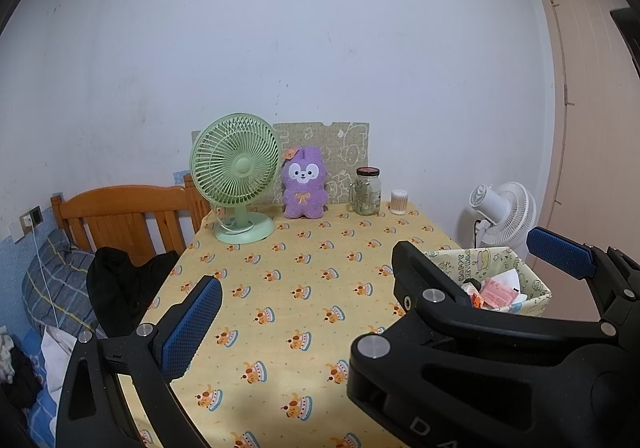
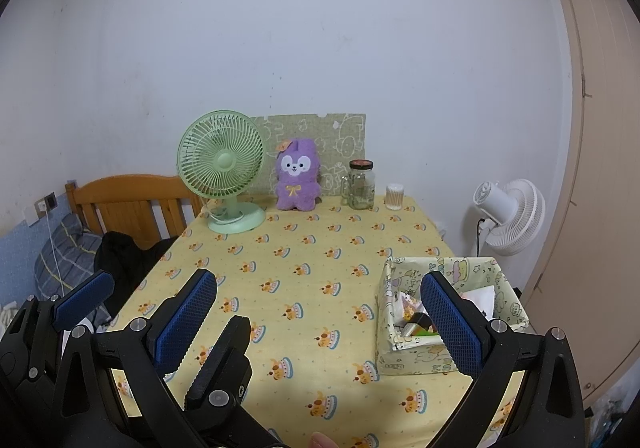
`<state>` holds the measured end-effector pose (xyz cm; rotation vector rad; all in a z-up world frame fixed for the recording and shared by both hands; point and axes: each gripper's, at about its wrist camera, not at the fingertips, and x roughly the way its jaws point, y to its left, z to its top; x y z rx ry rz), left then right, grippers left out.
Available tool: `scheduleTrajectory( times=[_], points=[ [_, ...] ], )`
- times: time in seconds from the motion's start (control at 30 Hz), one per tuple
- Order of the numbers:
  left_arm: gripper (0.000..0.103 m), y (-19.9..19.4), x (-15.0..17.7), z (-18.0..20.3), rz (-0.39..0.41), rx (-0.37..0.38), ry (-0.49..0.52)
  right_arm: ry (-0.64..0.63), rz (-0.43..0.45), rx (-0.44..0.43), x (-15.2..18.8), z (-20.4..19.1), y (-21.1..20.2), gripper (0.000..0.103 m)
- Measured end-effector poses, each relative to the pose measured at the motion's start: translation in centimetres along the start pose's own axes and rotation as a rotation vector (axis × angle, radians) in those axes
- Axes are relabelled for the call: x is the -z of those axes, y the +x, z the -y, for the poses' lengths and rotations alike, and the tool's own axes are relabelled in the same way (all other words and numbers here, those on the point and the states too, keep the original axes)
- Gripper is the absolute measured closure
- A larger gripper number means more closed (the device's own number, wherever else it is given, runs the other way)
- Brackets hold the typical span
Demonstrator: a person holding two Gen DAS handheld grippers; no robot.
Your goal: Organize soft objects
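The purple plush rabbit [image 2: 297, 176] sits upright at the far edge of the counter [image 2: 320, 272], its back against the patterned board [image 2: 344, 136] on the wall. It is the one clearly soft object I can see on the counter. The green fan [image 2: 222, 168] stands just beside it on its left, and the glass jar [image 2: 361, 186] is near on its right, with a small cotton-swab tub [image 2: 395, 197] beyond that.

From both tools the rabbit lies straight ahead and well apart, across most of the counter. Its long axis is vertical, so I judge a grasp would close across the body from the sides, level with the counter, between fan and jar.

The right tool [image 2: 316, 318] is spread wide and holds nothing; the rabbit lies almost on its centre line. The left tool [image 1: 400, 288] is also spread and empty. In its own view the rabbit [image 1: 305, 184] lies a little left of centre. Neither is plainly nearer, though the left tool's fingers [image 2: 86, 298] show low at the left of the right view, beside the right tool.

The paper-lined box [image 2: 442, 362] sits at the near right, just by the right tool, already holding small items. I take it as a likely destination, which would favour the right hand.
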<state>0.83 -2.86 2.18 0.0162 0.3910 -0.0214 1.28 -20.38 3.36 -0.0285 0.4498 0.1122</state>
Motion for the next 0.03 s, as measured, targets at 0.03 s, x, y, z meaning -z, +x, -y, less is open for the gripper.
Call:
scheduleTrajectory(
  times=[0.03],
  points=[
    [0.0,0.09,-0.01,-0.06,-0.001,0.0,0.0,0.001,-0.001,0.0,0.0,0.01,0.01,0.0]
  ],
)
